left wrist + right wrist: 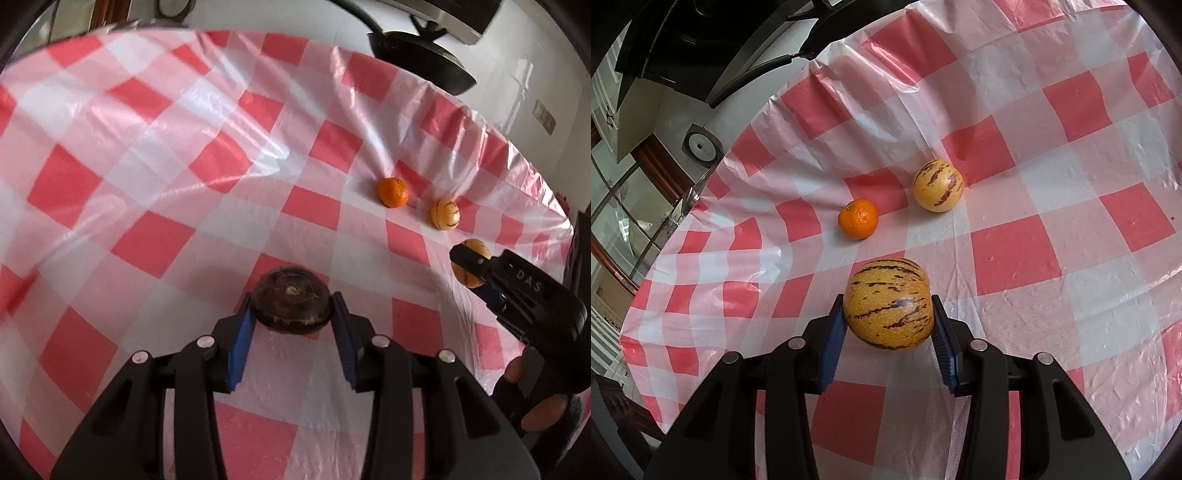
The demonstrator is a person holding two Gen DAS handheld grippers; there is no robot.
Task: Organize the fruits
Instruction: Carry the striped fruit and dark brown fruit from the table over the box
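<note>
**2 fruits gripped, 2 on the cloth**

Left gripper (293, 314) clamped on a dark brown round fruit (291, 301), just above the checked tablecloth (147, 184). Right gripper (888, 325) closed around a striped yellow fruit (888, 304). Beyond it, resting well apart: a tangerine (858, 219) and a second striped fruit (937, 185). Step in hand, seemingly: carrying. Next: setting each down beside its like, gently, against rolling.

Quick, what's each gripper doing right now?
Left gripper: shut on the dark brown fruit.
Right gripper: shut on the striped yellow fruit.
</note>
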